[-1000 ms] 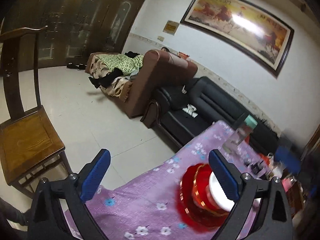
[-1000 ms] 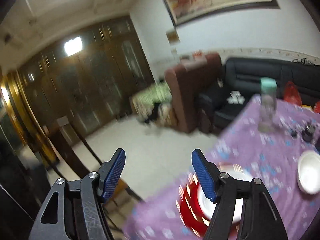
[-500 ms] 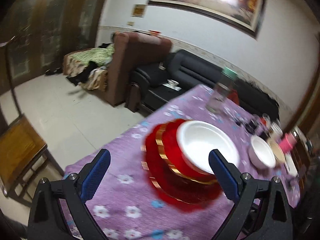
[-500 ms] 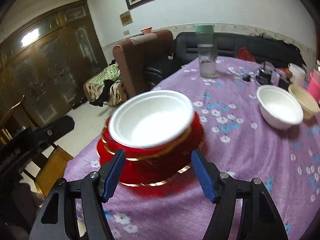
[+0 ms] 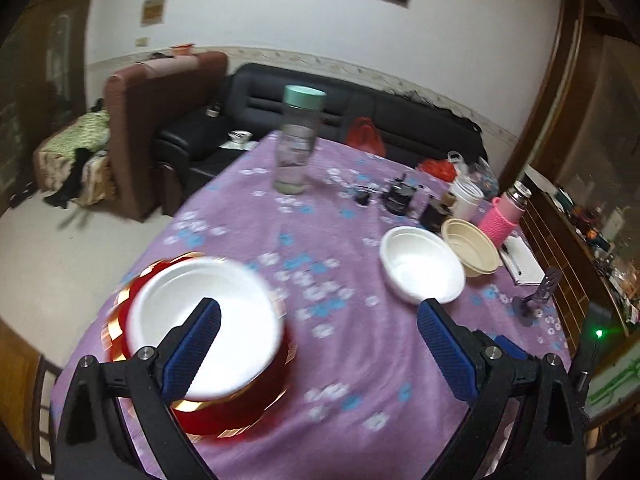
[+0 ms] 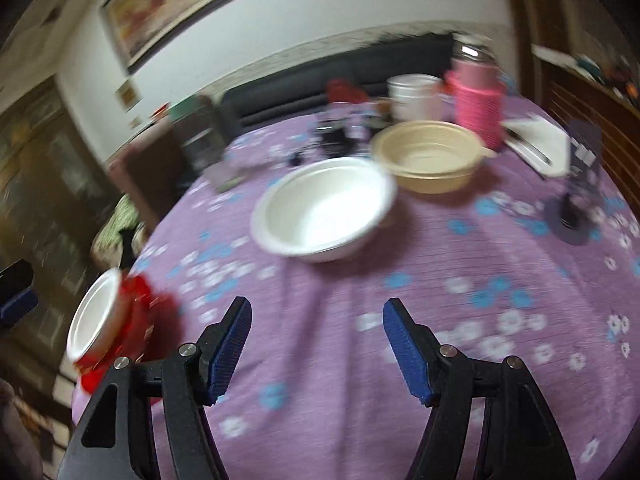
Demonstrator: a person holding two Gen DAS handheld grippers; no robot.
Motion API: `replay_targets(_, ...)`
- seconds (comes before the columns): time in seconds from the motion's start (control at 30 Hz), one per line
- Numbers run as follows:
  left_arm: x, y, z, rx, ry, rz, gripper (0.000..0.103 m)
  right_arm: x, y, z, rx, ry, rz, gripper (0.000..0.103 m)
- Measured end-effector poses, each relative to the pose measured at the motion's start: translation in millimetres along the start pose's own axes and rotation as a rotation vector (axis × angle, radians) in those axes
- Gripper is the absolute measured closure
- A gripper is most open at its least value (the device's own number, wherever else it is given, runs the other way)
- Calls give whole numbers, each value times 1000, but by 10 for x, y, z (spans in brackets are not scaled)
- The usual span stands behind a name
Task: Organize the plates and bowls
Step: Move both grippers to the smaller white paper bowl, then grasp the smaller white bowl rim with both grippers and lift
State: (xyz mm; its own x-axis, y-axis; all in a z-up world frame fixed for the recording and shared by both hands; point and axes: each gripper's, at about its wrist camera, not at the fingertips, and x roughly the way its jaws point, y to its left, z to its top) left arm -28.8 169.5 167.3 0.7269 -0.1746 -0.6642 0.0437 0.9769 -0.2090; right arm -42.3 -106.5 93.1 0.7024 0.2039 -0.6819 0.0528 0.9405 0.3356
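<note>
A white bowl (image 5: 200, 320) sits on a stack of red, gold-trimmed plates (image 5: 240, 408) at the near left of the purple flowered table; it also shows in the right wrist view (image 6: 94, 316). A second white bowl (image 5: 420, 276) (image 6: 324, 208) and a beige bowl (image 5: 474, 246) (image 6: 432, 162) stand further right. My left gripper (image 5: 318, 348) is open and empty above the table, its left finger over the stacked bowl. My right gripper (image 6: 316, 350) is open and empty, short of the second white bowl.
A clear bottle with a green lid (image 5: 298, 144), a pink flask (image 5: 504, 220) (image 6: 478, 108), a white cup (image 6: 414, 96), a notepad (image 6: 536, 146), a small stand (image 6: 576, 200) and small dark items (image 5: 404, 196) stand on the table. Sofas (image 5: 360, 116) stand beyond the table.
Both views have swung right, from the room and floor toward the table. The red stack has slid to the left in each view and the far bowls have come into view.
</note>
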Motion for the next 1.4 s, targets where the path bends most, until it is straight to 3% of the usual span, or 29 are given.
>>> replay_targets(0.13,579,-272,258,6,96,-48,5,98,-425,209,129,-6,-20,30)
replay_targets(0.27,1098,-518,339,3,151,-59,5,366,-610,436,225,2,-17,30)
replay_targets(0.43,1703,-651,377,-65,208,-22,6,769,-630,666,270,28,-38,30)
replay_targets(0.57,2110,-686,380,-85,252,11,11,955,-669,655,267,26,-39,31)
replay_targets(0.67,2337,-734,375,-57,282,20,17,1076,-709,603,256,45,-23,38)
replay_targets(0.73,2471,-783,359,-28,300,33,24,1156,-738,605,257,67,-1,48)
replay_targets(0.8,2568,-825,339,-10,326,33,31,1195,-728,614,247,70,6,49)
replay_targets(0.83,2600,-833,328,-5,337,33,40,1203,-713,619,239,69,10,50)
replay_targets(0.9,2680,-860,292,7,369,20,59,1220,-687,620,231,72,23,55)
replay_targets(0.97,2732,-880,263,8,395,-3,87,1247,-667,612,229,81,49,65)
replay_targets(1.13,2651,-975,246,37,372,-21,95,1235,-595,601,215,71,95,86)
replay_targets(1.4,2221,-869,209,33,323,14,95,1007,-386,600,166,15,157,87)
